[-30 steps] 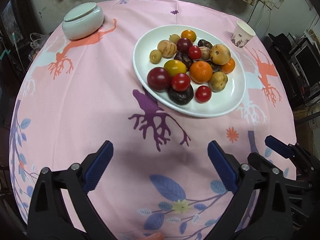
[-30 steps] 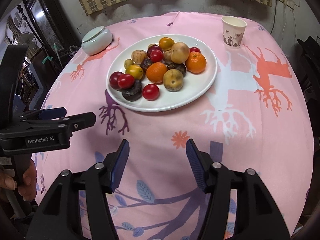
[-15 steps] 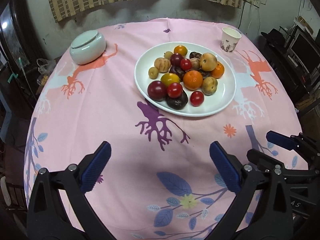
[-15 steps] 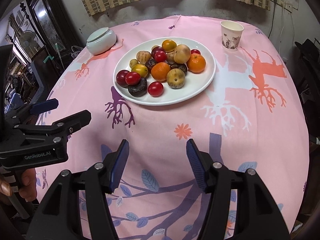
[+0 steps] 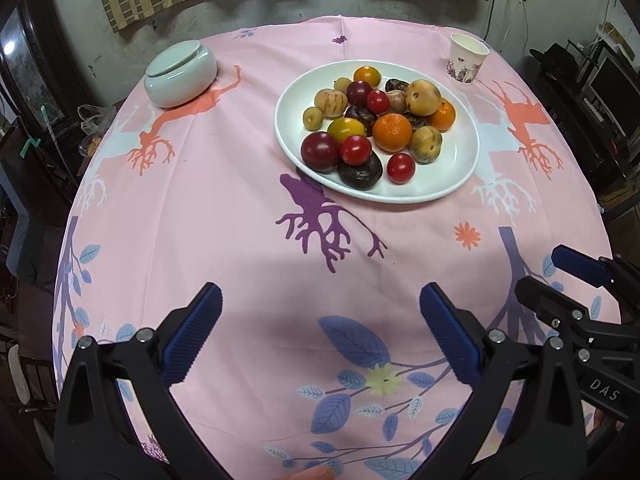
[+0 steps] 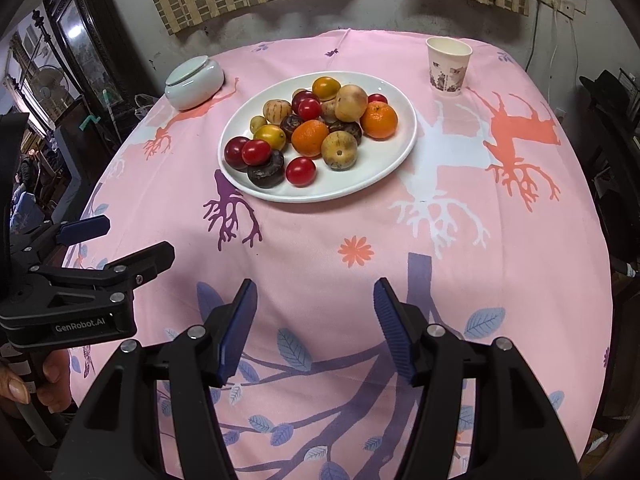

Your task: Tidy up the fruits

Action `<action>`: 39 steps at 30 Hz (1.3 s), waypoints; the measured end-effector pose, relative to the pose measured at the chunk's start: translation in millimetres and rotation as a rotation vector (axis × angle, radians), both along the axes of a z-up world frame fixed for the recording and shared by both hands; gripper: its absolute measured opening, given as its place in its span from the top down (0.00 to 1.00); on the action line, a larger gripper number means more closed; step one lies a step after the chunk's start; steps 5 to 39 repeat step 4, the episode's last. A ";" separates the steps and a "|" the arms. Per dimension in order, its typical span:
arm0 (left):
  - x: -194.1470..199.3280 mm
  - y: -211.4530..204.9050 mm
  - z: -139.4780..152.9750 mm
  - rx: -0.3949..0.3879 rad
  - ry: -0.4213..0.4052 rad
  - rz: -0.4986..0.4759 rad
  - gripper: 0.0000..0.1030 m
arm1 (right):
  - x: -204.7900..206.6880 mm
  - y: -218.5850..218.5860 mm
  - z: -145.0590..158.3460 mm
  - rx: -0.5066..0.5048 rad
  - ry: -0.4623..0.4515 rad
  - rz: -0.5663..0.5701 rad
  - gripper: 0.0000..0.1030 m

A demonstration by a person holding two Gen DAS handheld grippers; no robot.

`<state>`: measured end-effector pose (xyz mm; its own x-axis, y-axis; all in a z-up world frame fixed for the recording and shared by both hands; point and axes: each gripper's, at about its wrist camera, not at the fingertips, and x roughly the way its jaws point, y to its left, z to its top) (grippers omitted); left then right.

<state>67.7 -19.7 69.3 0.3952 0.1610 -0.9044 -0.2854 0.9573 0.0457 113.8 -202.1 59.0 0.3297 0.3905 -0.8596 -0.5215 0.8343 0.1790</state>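
Observation:
A white plate [image 5: 440, 192] [image 6: 384, 176] on the pink tablecloth holds a heap of fruit: oranges [image 5: 392, 131], red tomatoes [image 5: 401, 167], dark plums [image 5: 320, 151] and tan, spotted fruits [image 5: 426, 143]. My left gripper [image 5: 320, 300] hovers open over the cloth, well short of the plate, with nothing between its blue pads. My right gripper [image 6: 314, 292] is also open and empty, equally far back. In the right wrist view the left gripper [image 6: 134, 236] shows at the left edge, a hand on its handle. The left wrist view catches the right gripper [image 5: 542, 272] at its right edge.
A pale lidded ceramic bowl [image 5: 180, 74] [image 6: 195, 82] stands at the far left of the table. A paper cup [image 5: 466, 60] [image 6: 447, 66] stands at the far right. Dark furniture surrounds the round table, with a wall and curtain behind.
The left gripper has drawn back from the plate and tipped up, so the plate looks smaller and more wall shows. The right gripper has barely moved. Both stay open.

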 end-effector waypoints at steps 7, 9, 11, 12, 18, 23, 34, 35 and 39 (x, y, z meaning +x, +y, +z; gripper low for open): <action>-2.2 2.6 -0.6 -0.016 0.009 0.016 0.02 | -2.0 -2.0 -0.9 -0.008 0.001 -0.007 0.40; -2.2 2.6 -0.6 -0.016 0.009 0.016 0.02 | -2.0 -2.0 -0.9 -0.008 0.001 -0.007 0.40; -2.2 2.6 -0.6 -0.016 0.009 0.016 0.02 | -2.0 -2.0 -0.9 -0.008 0.001 -0.007 0.40; -2.2 2.6 -0.6 -0.016 0.009 0.016 0.02 | -2.0 -2.0 -0.9 -0.008 0.001 -0.007 0.40; -2.2 2.6 -0.6 -0.016 0.009 0.016 0.02 | -2.0 -2.0 -0.9 -0.008 0.001 -0.007 0.40; -2.2 2.6 -0.6 -0.016 0.009 0.016 0.02 | -2.0 -2.0 -0.9 -0.008 0.001 -0.007 0.40; -2.2 2.6 -0.6 -0.016 0.009 0.016 0.02 | -2.0 -2.0 -0.9 -0.008 0.001 -0.007 0.40; -2.2 2.6 -0.6 -0.016 0.009 0.016 0.02 | -2.0 -2.0 -0.9 -0.008 0.001 -0.007 0.40; -2.2 2.6 -0.6 -0.016 0.009 0.016 0.02 | -2.0 -2.0 -0.9 -0.008 0.001 -0.007 0.40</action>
